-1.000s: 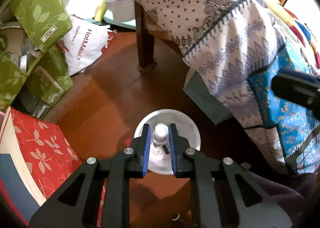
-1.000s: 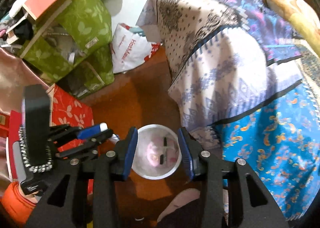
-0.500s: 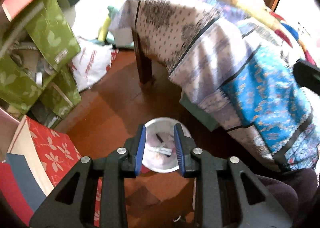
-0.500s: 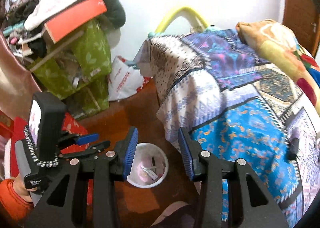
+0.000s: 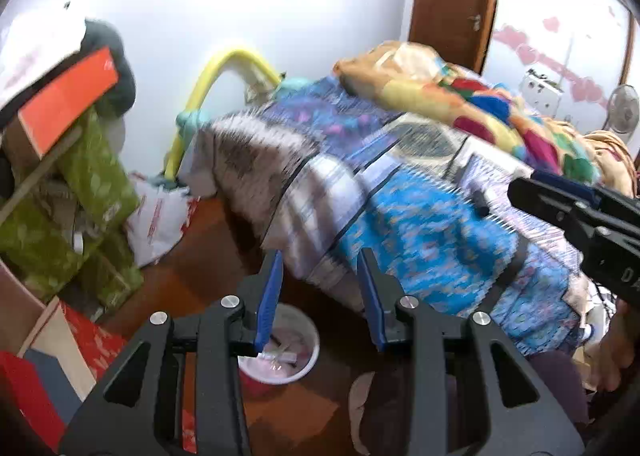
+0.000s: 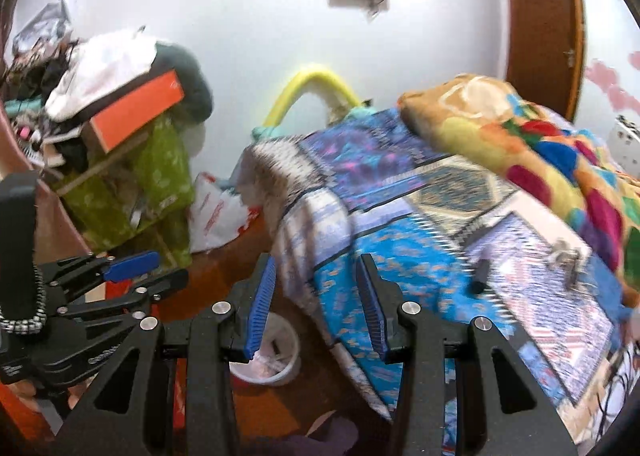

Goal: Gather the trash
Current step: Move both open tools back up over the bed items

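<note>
The left tool (image 5: 320,296) has its blue-padded jaws spread wide with nothing between them, and the right tool (image 6: 316,296) is spread wide and holds nothing too. Below both, the white round plastic bin (image 5: 308,360) stands on the brown wooden floor (image 5: 200,256) just beside the bed's hanging edge, with a few pale scraps of trash (image 5: 282,356) lying inside (the pieces are too blurred to identify). On the blue patterned bedspread (image 6: 400,256) a small black stick-shaped object (image 6: 480,276) lies near a crumpled silvery scrap (image 6: 566,256). Green leaf-print bags (image 6: 160,183) are stacked at the wall.
</note>
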